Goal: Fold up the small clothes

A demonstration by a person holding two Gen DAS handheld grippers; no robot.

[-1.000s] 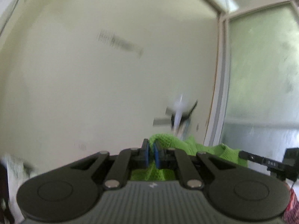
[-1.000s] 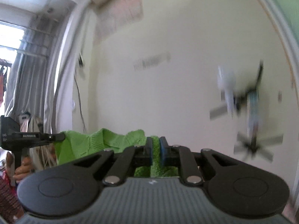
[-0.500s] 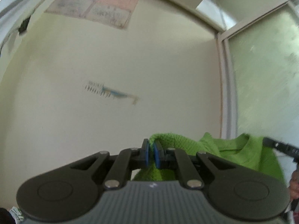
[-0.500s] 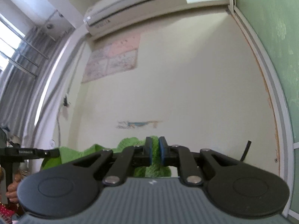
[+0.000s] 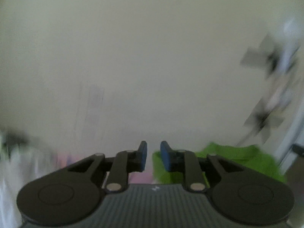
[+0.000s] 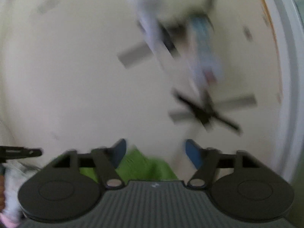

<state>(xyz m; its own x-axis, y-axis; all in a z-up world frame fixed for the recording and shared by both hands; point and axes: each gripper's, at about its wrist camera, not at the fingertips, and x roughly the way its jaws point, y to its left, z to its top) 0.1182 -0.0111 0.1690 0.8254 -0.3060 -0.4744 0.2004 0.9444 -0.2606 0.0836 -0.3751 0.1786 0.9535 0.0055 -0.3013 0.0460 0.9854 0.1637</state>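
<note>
The green knitted garment (image 5: 237,159) lies low in the blurred left wrist view, to the right of and under the right finger. My left gripper (image 5: 153,155) has its jaws a little apart and opening, with only an edge of green beside the right pad. In the right wrist view, the green garment (image 6: 140,165) sits below the gap of my right gripper (image 6: 155,152). Its jaws are opening wide and the pads are not touching the cloth. The black tip of the left gripper (image 6: 19,152) pokes in from the left edge.
A cream wall fills both views, with blurred items taped to it (image 6: 190,66) (image 5: 269,95). A pale door frame (image 6: 285,76) runs down the right. White cloth (image 5: 19,161) lies at the lower left, and a pink surface (image 5: 140,178) shows under the left gripper.
Both views have swung down the wall, fast and blurred. Both grippers were shut on the green garment; now their jaws stand apart and the cloth has slipped free of the pads.
</note>
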